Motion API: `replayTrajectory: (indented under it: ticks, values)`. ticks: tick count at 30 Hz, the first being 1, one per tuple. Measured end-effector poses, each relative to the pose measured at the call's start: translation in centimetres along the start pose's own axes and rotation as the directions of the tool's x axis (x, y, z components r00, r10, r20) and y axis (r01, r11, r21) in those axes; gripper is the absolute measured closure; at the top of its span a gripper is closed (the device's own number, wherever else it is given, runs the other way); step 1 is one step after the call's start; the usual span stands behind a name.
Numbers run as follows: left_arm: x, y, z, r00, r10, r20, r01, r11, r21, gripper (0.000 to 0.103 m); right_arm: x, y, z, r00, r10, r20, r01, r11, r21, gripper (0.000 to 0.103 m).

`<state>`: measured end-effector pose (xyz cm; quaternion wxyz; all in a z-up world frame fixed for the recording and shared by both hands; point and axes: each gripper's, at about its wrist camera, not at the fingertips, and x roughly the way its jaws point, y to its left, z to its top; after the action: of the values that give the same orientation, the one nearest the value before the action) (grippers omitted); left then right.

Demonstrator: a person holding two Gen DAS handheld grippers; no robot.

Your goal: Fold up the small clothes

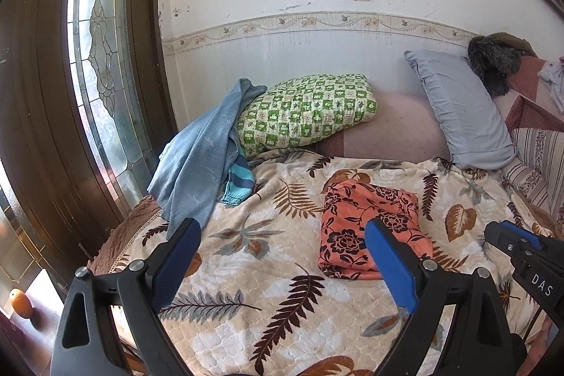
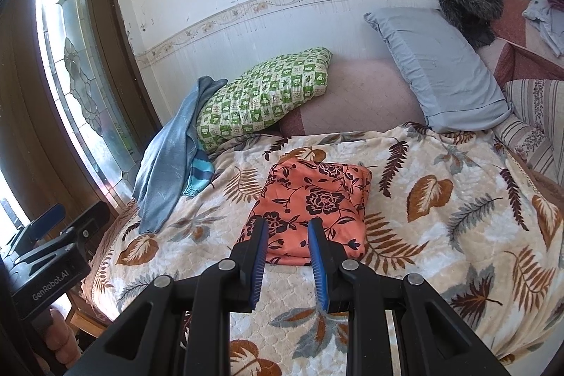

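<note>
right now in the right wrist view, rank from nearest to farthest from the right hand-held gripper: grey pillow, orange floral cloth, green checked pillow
1. Orange floral cloth, folded on the leaf-print blanket just past the right hand-held gripper.
2. Green checked pillow, back left.
3. Grey pillow, back right against the wall.

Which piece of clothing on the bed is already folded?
The orange flowered cloth, a neat rectangle mid-blanket. The blue sweater lies crumpled at the bed's edge by the green pillow.

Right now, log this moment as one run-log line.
orange floral garment: folded, flat on leaf-print blanket | left hand-held gripper: open, empty | right hand-held gripper: narrow gap, empty | blue garment: unfolded
</note>
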<state>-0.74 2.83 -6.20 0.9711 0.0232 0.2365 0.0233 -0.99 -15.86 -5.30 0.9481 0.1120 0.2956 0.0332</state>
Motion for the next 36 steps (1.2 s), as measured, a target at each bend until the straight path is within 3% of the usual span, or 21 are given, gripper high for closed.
replayTrajectory:
  ticks: [20,36]
  values:
    - [-1.2,2.7,-0.4,0.998,-0.055,0.043,0.057,0.997,-0.054,0.009,-2.6,2.8,-0.1,0.997,-0.068,0.044,0.070,0.996,-0.056,0.076]
    - [1.7,2.6,0.9,0.998,-0.068,0.012,0.068,0.997,-0.026,0.009,1.3,2.8,0.9,0.998,-0.067,0.009,0.067,0.997,-0.038,0.076]
